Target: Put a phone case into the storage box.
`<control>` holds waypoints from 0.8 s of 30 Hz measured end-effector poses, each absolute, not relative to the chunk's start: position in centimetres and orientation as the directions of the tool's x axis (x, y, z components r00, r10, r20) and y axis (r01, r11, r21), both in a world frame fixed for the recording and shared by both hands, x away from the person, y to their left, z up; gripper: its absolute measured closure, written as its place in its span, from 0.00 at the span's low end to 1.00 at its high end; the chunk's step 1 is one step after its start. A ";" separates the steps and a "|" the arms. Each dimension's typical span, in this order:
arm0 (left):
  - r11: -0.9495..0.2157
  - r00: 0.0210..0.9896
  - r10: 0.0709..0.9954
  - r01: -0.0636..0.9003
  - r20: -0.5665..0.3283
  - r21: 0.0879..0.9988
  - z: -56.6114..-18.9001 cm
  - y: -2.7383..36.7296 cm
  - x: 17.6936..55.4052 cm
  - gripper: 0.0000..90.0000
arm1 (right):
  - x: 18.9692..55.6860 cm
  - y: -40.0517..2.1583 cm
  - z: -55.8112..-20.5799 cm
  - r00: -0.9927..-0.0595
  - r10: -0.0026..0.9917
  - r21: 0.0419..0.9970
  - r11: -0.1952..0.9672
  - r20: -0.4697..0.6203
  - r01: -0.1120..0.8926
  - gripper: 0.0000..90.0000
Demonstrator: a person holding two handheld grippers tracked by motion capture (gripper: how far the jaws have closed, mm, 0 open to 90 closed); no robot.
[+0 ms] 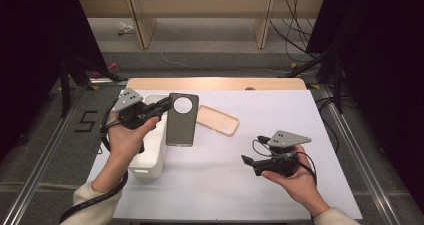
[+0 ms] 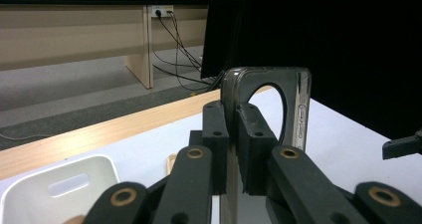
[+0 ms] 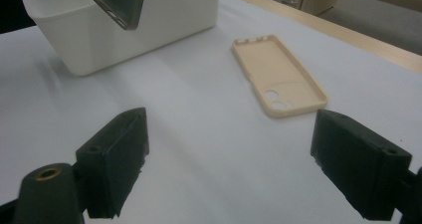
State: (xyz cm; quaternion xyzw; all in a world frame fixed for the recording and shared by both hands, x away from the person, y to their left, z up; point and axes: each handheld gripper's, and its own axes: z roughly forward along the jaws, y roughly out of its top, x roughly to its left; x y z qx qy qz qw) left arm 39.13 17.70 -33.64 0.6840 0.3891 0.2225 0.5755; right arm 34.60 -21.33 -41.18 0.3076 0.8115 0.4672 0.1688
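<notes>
white-topped counter (image 1: 280, 185) first, bearing a white plastic bin (image 1: 150, 157) at its left side. dark translucent phone case (image 1: 181, 119) with a round camera opening lifted clear of the counter, hanging beside the bin's right wall and pinched along its edge by the left gripper (image 1: 161, 106), fingers (image 2: 217, 134) closed tight on the case wall as seen in the left gripper view. beige phone case (image 1: 218, 119) lying flat, inside up, just right of the dark one and apart from it. right gripper (image 1: 250, 161) held low over bare counter at the right, fingers (image 3: 119, 149) spread wide with nothing between them, pointed toward the beige case. step in hand, by judgement: carrying the dark case over to the bin for dropping in. next move calls for swinging the case left over the bin's open top, clearing the near rim, then parting the fingers. little in the way: the bin wall itself is the one thing to catch a hanging corner; beige case lies clear of that path. beyond the counter, floor, desk legs and trailing cables.
</notes>
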 end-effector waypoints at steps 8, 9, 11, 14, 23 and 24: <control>-0.034 0.596 0.792 0.262 -0.134 0.964 -33.0 18.9 39.3 0.93 | 34.5 -21.9 -41.1 -0.746 0.666 0.864 0.368 0.013 0.344 0.18; -0.031 0.594 0.793 0.261 -0.136 0.965 -32.9 19.1 39.4 0.93 | 34.5 -21.9 -41.1 -0.745 0.667 0.864 0.368 0.012 0.344 0.18; -0.030 0.592 0.795 0.260 -0.134 0.965 -32.9 19.3 39.4 0.93 | 34.5 -22.0 -41.1 -0.743 0.669 0.863 0.367 0.014 0.347 0.18; -0.027 0.585 0.801 0.254 -0.131 0.967 -32.6 19.8 39.4 0.93 | 34.5 -22.0 -41.1 -0.742 0.671 0.865 0.365 0.013 0.345 0.18; -0.015 0.574 0.807 0.255 -0.139 0.967 -32.3 20.9 39.6 0.93 | 34.5 -22.1 -41.1 -0.739 0.673 0.865 0.364 0.013 0.346 0.18; -0.014 0.573 0.808 0.254 -0.139 0.967 -32.3 21.0 39.6 0.93 | 34.5 -22.1 -41.1 -0.738 0.674 0.866 0.361 0.013 0.346 0.18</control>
